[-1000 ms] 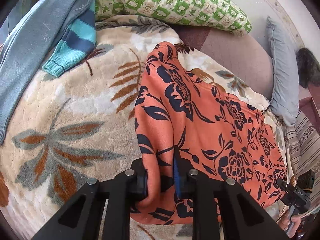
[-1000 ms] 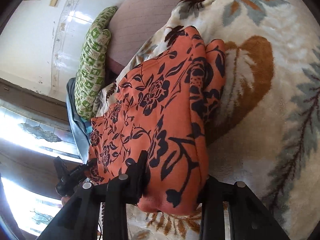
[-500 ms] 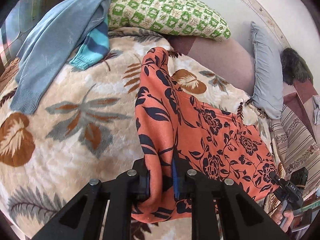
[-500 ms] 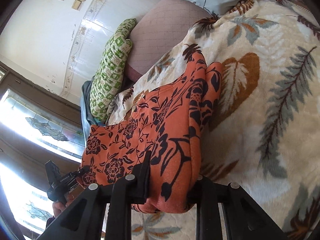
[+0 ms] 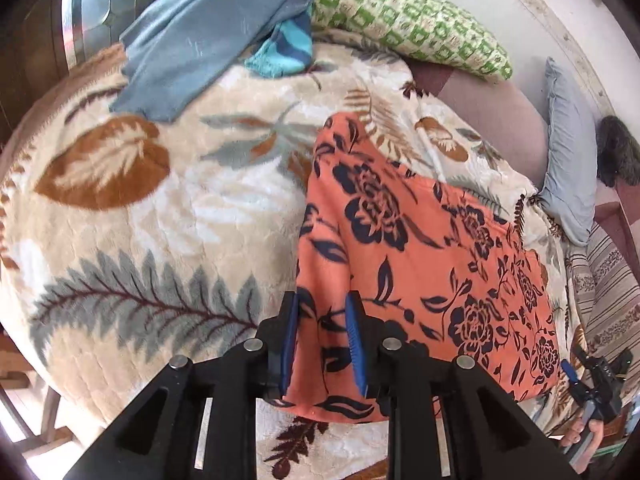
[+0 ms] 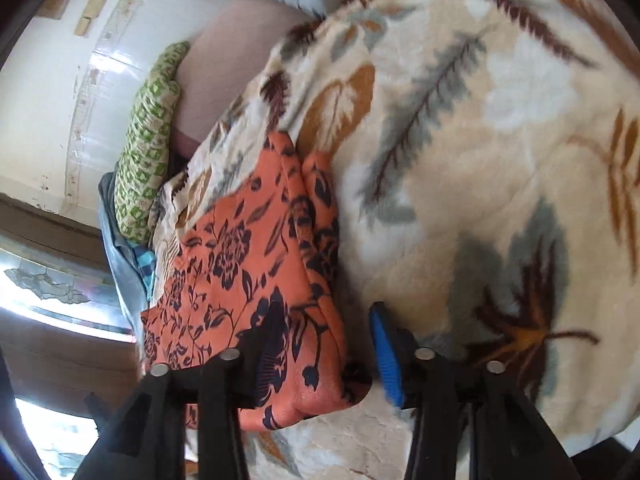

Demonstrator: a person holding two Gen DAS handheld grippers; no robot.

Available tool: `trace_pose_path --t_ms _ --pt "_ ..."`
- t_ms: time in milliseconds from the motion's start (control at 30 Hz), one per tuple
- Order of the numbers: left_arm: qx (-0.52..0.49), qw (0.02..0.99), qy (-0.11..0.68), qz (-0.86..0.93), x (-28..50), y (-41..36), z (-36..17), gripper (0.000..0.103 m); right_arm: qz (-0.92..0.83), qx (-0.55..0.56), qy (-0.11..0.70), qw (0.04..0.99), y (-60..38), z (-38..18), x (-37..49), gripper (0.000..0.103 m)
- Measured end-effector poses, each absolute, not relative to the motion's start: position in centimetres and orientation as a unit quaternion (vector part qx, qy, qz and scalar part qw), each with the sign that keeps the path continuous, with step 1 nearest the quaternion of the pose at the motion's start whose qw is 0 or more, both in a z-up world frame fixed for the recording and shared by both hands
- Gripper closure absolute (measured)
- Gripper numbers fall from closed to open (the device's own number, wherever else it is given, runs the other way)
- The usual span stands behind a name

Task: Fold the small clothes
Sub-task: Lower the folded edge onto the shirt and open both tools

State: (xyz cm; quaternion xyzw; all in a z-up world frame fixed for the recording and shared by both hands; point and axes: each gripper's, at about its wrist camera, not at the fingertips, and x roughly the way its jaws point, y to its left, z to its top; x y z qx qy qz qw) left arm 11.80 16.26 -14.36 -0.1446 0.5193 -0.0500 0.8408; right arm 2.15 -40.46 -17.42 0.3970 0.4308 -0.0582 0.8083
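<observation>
An orange garment with a dark floral print [image 5: 420, 248] lies folded on a cream leaf-patterned blanket [image 5: 180, 208]. My left gripper [image 5: 322, 344] stands open around its near left edge; the blue pads [image 5: 354, 344] are apart from the cloth. In the right wrist view the same garment [image 6: 248, 264] lies to the left. My right gripper [image 6: 320, 352] is open, its blue right pad [image 6: 384, 356] clear of the cloth, the near right corner lying loose between the fingers. My right gripper also shows in the left wrist view [image 5: 592, 376].
A grey-blue sweater [image 5: 208, 32] and a teal striped knit [image 5: 284, 56] lie at the blanket's far left. A green checked pillow [image 5: 408, 28] and a grey pillow [image 5: 568, 172] sit along the back. A striped cloth [image 5: 608, 300] lies right.
Both grippers have opened and let go of the garment's edge. The garment now rests flat on the blanket, and both cameras have pulled back and up.
</observation>
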Motion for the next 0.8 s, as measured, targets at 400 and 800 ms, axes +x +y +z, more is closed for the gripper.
trace_pose_path --t_ms 400,800 --pt "-0.079 0.845 0.529 -0.033 18.7 9.9 -18.3 0.057 0.060 0.281 0.518 0.806 -30.2 -19.8 9.2 0.046" --pt "-0.045 0.850 0.525 -0.009 25.6 9.5 -18.3 0.042 0.095 0.249 0.516 0.814 -29.4 -19.8 19.9 0.048"
